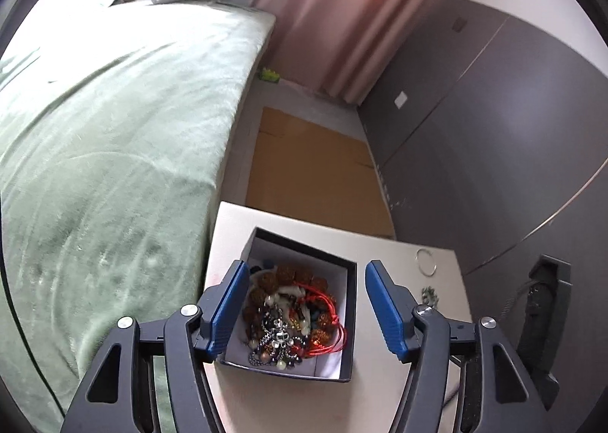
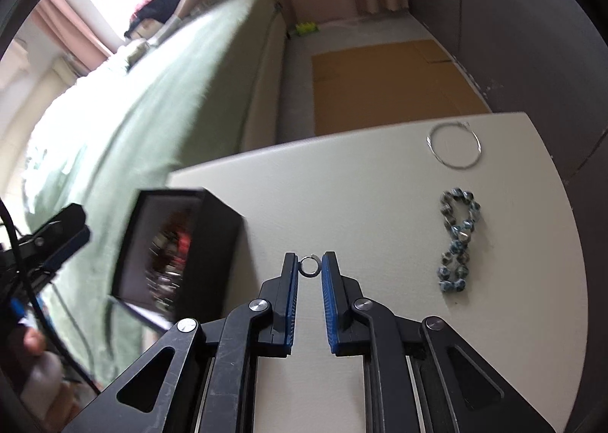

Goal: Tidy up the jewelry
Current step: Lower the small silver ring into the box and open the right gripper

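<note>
Jewelry box (image 2: 178, 254), black and open-topped, sits at the left of the white table (image 2: 361, 197) near the bed-side edge, tangled pieces inside; the left gripper (image 1: 304, 304) hangs over it with jaws apart, holding nothing. Mid-table, the right gripper (image 2: 311, 267) is clamped on a small silver ring (image 2: 310, 266) at its fingertips. Rightward, past bare tabletop, a blue beaded bracelet (image 2: 458, 239) lies lengthwise front to back, with a thin wire hoop (image 2: 454, 146) beyond it near the far edge.
</note>
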### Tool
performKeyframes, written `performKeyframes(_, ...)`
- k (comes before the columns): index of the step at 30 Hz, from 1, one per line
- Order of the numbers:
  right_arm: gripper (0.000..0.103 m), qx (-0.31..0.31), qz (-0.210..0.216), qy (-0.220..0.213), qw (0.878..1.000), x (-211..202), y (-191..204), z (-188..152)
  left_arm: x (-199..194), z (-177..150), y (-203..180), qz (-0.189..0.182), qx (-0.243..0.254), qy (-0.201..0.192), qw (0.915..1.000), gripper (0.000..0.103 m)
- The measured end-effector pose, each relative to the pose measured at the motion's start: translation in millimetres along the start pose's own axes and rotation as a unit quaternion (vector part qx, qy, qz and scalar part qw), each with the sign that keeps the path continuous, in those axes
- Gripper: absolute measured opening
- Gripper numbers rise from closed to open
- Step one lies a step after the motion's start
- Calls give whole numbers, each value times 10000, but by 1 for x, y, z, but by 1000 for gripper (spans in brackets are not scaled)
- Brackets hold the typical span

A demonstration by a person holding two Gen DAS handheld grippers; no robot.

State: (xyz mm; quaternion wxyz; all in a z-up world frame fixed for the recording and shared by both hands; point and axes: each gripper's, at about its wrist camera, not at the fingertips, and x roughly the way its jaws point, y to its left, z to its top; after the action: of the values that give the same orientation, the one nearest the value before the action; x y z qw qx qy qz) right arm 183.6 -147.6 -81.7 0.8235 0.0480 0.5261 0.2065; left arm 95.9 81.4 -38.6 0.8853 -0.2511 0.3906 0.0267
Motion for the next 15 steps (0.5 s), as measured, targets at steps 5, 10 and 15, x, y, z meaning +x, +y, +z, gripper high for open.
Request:
performKeyframes(5, 14, -17, 651, -331, 9973, -18, 17, 1, -10, 6, 15, 3, -194, -107, 9998, 65)
performKeyframes(10, 14, -172, 1244, -441, 9911, -19, 44, 0, -22, 12, 29, 56, -397, -311, 9987, 65)
performKeyframes(15, 15, -189, 1955, -445, 9795, -9, 73, 4, -32, 17, 47, 82, -693, -428, 9966, 65)
